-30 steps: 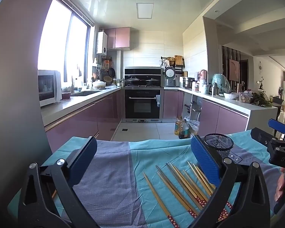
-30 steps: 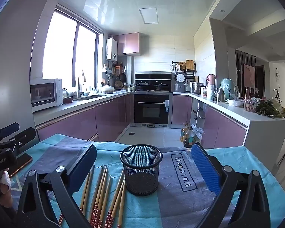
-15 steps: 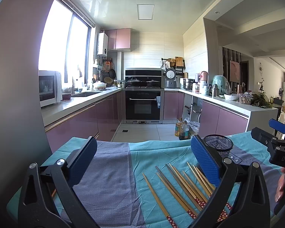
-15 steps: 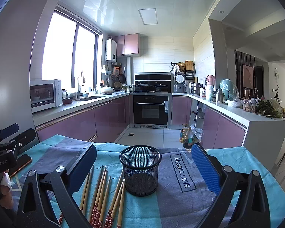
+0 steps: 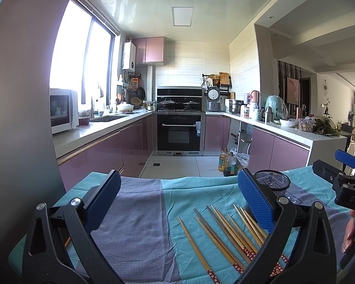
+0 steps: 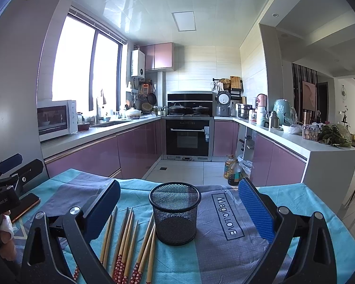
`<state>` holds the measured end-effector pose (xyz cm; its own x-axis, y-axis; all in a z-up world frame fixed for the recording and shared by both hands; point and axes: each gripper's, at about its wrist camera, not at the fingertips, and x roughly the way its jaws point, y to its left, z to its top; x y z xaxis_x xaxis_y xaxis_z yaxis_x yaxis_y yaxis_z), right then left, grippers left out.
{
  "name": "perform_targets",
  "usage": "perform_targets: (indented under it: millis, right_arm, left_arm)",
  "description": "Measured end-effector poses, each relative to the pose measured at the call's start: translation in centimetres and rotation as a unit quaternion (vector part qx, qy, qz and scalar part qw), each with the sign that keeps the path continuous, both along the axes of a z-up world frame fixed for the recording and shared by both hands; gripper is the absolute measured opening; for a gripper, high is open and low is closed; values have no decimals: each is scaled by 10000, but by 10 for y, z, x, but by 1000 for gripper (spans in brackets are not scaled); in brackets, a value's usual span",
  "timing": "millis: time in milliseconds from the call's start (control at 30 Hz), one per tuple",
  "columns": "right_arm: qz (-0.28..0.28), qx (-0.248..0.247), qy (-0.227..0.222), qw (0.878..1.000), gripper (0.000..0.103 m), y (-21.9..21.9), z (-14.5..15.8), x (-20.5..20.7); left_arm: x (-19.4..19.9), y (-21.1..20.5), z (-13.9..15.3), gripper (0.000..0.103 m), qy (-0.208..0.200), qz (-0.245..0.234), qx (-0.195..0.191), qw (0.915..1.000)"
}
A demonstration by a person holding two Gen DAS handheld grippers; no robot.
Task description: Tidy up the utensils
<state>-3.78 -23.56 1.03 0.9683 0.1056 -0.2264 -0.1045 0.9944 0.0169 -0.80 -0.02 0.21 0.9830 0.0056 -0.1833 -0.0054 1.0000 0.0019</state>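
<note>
The chopsticks (image 6: 127, 243) run off the bottom edge in the right wrist view, their patterned ends cut short. In the left wrist view, the blue finger pad (image 5: 255, 201) hides much of the mesh pen cup (image 5: 273, 182). The phone (image 6: 27, 206) is half covered by the left gripper's body.

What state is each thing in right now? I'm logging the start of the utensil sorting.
Left gripper: open, holding nothing.
Right gripper: open, holding nothing.
Mesh cup: upright on the cloth, no chopsticks in it.
Chopsticks: lying loose on the cloth, left of the cup.
Tablecloth: spread flat.
Oven: door shut.
</note>
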Motion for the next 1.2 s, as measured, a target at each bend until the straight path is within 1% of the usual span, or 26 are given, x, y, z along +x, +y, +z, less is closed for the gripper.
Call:
perform_targets:
  millis: [1200]
  right_arm:
    - [-24, 73, 21, 10000, 97, -4, -4, 0]
  left_arm:
    - [-3, -1, 2, 97, -33, -2, 20, 10000]
